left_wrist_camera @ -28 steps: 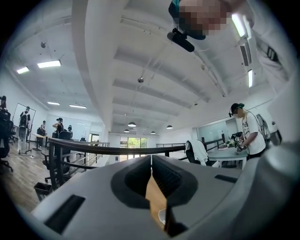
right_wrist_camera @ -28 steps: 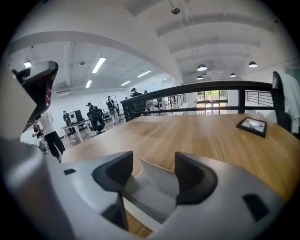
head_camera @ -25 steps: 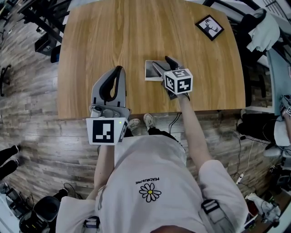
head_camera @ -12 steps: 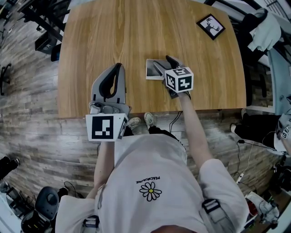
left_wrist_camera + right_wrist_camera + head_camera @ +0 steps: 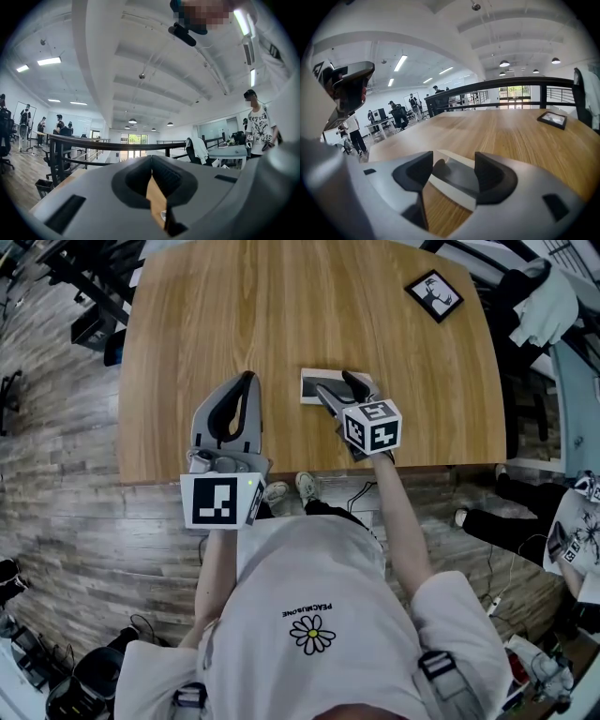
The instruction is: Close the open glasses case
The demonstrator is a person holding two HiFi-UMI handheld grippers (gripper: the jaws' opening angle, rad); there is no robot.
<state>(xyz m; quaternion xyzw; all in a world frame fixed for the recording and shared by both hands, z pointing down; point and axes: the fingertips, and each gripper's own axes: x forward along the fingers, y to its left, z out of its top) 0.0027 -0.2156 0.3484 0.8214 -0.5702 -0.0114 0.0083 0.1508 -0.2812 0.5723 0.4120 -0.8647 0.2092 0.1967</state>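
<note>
Jaws of the right gripper stood apart, and in the right gripper view the glasses case showed in the gap between them, its dark grey inside framed by a pale rim; whether either jaw touched it could not be told. From the head view the right gripper reached over the case, which lay flat on the wooden bench near the front edge, slightly right of the middle, with part of it hidden under the gripper. The left gripper hung over the bench near the front edge, well left of the case and apart from it. In the left gripper view, the left gripper had its jaws together at the tips with nothing between them; only a thin wedge of bench wood showed in the slit lower down, and the view looked out and up toward a ceiling with strip lights. A small black picture frame lay toward the far right corner of the bench, well away from the case, and it also appeared in the right gripper view beyond the jaws.
</note>
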